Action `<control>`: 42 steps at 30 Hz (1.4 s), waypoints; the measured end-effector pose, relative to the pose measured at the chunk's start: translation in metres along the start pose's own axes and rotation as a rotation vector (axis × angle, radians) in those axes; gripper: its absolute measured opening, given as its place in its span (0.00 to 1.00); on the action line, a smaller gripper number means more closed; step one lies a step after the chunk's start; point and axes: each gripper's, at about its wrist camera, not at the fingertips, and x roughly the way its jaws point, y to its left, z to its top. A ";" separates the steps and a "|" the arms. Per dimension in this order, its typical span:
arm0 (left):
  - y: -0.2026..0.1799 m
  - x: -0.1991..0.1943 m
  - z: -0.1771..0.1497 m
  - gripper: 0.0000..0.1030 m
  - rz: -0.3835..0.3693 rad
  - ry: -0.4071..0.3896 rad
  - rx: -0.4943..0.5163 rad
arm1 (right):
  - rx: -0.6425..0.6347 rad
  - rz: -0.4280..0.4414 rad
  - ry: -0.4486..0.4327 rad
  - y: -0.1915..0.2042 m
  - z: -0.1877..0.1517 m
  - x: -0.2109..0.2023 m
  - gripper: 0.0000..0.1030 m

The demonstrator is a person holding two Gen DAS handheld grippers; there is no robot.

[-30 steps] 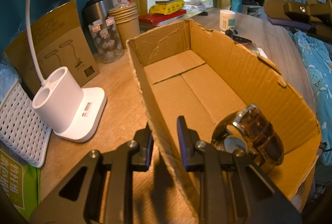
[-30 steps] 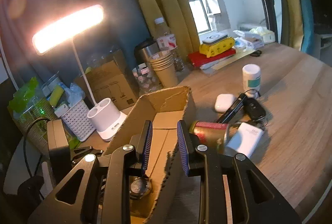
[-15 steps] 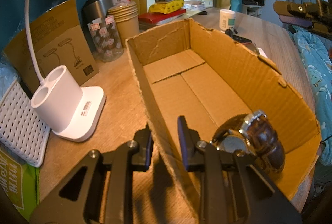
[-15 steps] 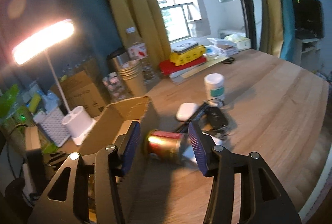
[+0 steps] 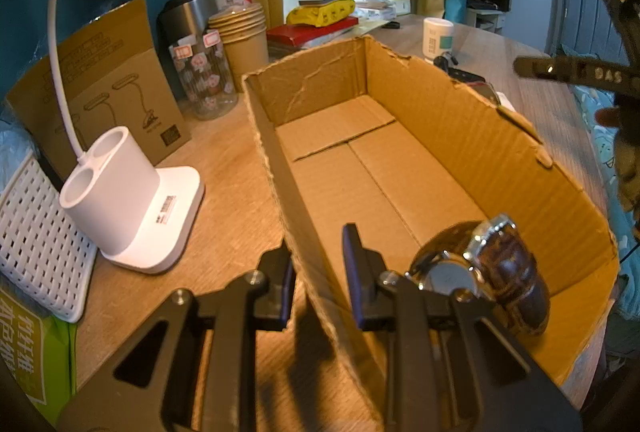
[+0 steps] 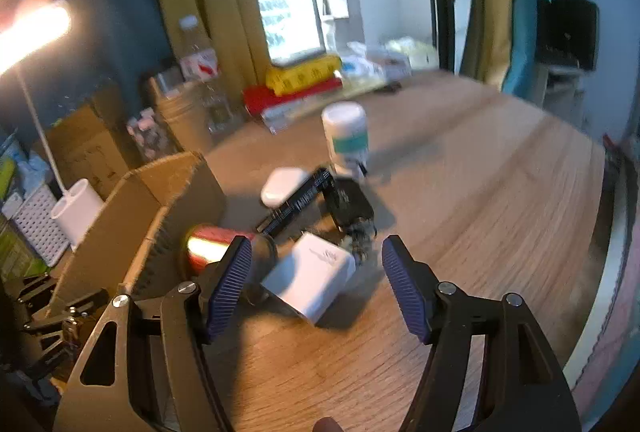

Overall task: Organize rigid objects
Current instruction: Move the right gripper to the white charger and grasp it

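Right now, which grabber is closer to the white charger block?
Right. The right gripper hangs open just above the white charger block. The left gripper straddles the cardboard box wall, the box between them.

green packet [image 5: 28,348]: Chinese characters | right tool's arm [image 5: 580,71]: "BAS" | other labels unreadable

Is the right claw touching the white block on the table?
Apart. In the right wrist view the right claw is wide open, and bare table shows between its fingers and the white block.
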 end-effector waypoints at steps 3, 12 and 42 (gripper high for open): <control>0.000 0.000 0.000 0.22 0.000 0.000 0.000 | 0.016 -0.010 0.026 -0.001 -0.003 0.011 0.69; 0.000 0.000 0.000 0.22 0.000 0.000 0.000 | 0.050 -0.035 0.110 -0.005 -0.006 0.040 0.69; 0.002 0.000 -0.001 0.23 0.001 0.002 -0.001 | -0.006 -0.137 0.173 0.010 -0.015 0.067 0.58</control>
